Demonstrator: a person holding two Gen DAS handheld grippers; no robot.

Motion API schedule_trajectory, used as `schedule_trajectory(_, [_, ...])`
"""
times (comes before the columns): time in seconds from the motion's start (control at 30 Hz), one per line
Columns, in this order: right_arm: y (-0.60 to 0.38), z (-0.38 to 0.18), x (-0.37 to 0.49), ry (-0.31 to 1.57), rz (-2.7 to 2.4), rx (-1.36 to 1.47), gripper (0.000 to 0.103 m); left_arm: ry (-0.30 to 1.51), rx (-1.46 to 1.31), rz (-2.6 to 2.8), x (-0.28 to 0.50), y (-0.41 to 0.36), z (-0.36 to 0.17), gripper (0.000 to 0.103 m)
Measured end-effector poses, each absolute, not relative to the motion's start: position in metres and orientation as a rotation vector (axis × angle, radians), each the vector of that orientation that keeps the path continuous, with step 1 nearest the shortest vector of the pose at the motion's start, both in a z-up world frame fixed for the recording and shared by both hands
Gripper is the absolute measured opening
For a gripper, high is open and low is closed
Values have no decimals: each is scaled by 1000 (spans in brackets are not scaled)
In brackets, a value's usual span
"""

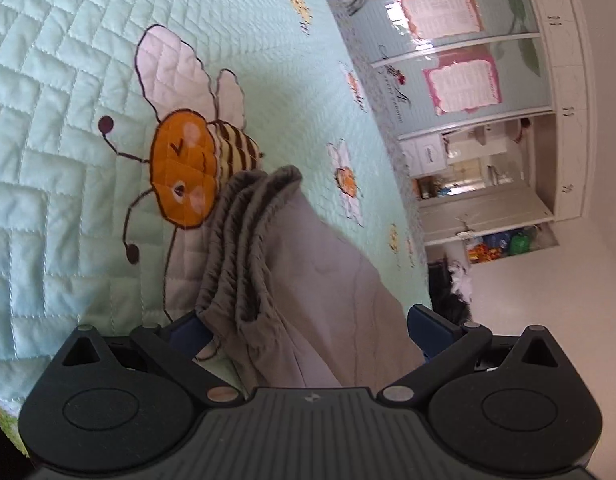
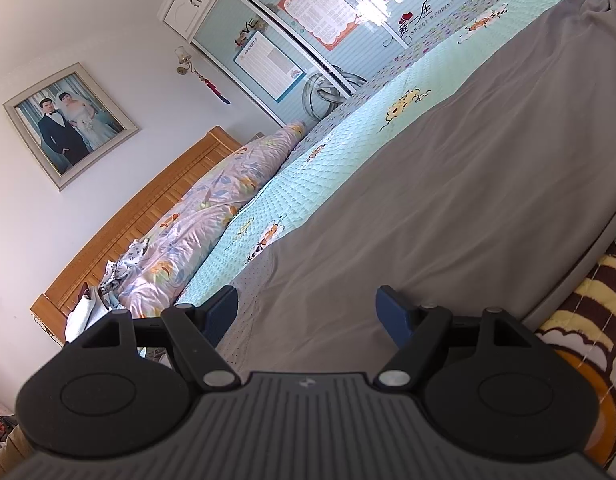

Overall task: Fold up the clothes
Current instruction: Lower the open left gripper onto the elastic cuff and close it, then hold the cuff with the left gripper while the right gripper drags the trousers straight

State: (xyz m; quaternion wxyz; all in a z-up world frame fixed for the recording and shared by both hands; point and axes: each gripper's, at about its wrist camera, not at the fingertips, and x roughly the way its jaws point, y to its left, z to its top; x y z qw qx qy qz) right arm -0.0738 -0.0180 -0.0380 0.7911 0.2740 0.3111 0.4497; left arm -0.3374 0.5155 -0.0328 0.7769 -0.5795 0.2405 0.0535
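Note:
Grey trousers (image 1: 308, 280) lie on a mint quilted bedspread (image 1: 68, 80) with a bee print. In the left wrist view the gathered elastic waistband (image 1: 248, 216) is bunched in folds. My left gripper (image 1: 308, 326) is open, its blue fingers on either side of the waistband end. In the right wrist view the grey trouser cloth (image 2: 447, 184) stretches long and flat across the bedspread (image 2: 308, 176). My right gripper (image 2: 308, 312) is open with the cloth's near end between its fingers, not clamped.
A floral duvet (image 2: 212, 216) is heaped by the wooden headboard (image 2: 148, 216) at the far end. A wardrobe with glass doors (image 1: 459, 60) stands beyond the bed's edge. A framed wedding photo (image 2: 68, 124) hangs on the wall.

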Motion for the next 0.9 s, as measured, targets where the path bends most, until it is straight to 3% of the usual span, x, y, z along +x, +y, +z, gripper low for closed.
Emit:
schedule_trajectory(0.13, [-19,-35,-71,671,970,588,77,571,-1116,210,-318,505,-18,102])
schedule_trajectory(0.23, [-19,-36,-71,667,970,589,78,608,-1009,279,-305,494,-8,92])
schedule_trajectory(0.27, [-19,-36,-71,666,971,591,78,616,-994,292,-302,493,-5,82])
schedule_trajectory(0.33, [-20,-37,-71,663,974,595,78,634,-973,319,-296,493,-1,50])
schedule_trajectory(0.37, [-20,-37,-70,662,976,598,78,646,-967,333,-293,493,-1,24])
schedule_trajectory(0.67, [-25,-40,-68,648,1003,659,79,615,-972,411,-292,486,12,17])
schedule_trajectory(0.9, [-30,-41,-65,639,1038,715,82,530,-889,344,-284,456,63,17])
